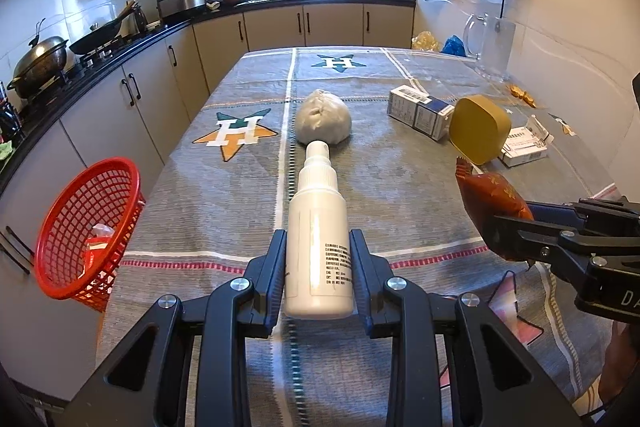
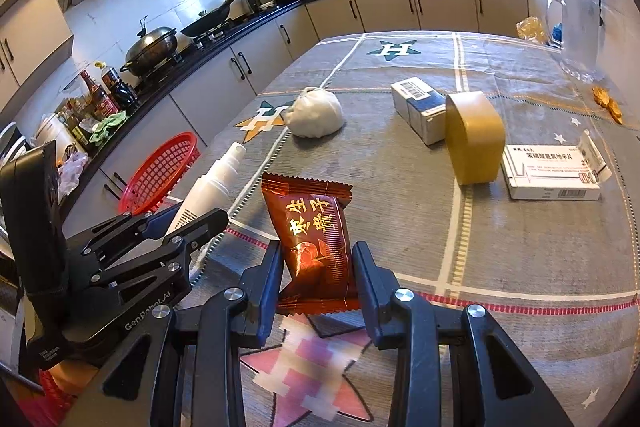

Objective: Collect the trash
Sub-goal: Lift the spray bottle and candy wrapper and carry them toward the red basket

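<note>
Your left gripper (image 1: 318, 267) is clamped on the white spray bottle (image 1: 318, 227), nozzle fwd, above the surface (image 1: 224, 203); right gripper (image 2: 316, 271) pinches the red snack packet (image 2: 312, 231) w/ both pads. Red basket (image 1: 86, 227) sits off the surface's left edge

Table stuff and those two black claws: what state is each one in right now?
Left gripper: jaws shut on the spray bottle.
Spray bottle: white, capped, held off the table.
Right gripper: jaws shut on the snack packet.
Snack packet: red-brown, sealed, held up.
Red basket: tilted at the table edge, some trash inside.
White bag: tied, on the table.
Gold box: upright.
Flat carton: lying flat, end flap open.
</note>
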`<state>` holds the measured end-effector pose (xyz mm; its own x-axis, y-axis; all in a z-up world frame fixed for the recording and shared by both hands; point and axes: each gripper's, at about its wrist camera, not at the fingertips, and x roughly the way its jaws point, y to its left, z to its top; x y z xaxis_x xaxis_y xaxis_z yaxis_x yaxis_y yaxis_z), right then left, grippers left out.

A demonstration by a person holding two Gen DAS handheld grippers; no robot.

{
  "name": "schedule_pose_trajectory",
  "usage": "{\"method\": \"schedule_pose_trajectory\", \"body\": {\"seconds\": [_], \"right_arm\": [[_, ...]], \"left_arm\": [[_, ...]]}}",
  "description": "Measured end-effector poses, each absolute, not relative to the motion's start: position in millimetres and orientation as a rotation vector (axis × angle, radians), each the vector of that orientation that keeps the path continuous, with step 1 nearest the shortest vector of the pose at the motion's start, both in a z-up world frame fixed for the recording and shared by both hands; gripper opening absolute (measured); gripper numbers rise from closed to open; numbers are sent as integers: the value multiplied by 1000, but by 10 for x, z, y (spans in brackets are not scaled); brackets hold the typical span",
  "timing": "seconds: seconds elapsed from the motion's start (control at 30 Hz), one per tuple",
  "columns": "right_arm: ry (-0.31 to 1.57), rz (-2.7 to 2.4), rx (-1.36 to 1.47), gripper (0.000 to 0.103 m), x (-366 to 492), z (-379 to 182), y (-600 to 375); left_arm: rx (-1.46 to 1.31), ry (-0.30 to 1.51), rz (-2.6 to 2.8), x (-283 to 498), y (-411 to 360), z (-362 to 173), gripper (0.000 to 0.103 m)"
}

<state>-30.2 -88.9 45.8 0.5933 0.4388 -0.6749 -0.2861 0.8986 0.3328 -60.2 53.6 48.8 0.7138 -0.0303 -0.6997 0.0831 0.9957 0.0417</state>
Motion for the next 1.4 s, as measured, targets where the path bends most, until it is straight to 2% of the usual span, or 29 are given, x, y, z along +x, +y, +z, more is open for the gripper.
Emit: {"method": "schedule_pose_trajectory", "body": {"seconds": [1.4], "right_arm": [[846, 603, 42, 39, 18, 800, 434]], "left_arm": [[-103, 673, 152, -766, 1976, 860, 29]]}}
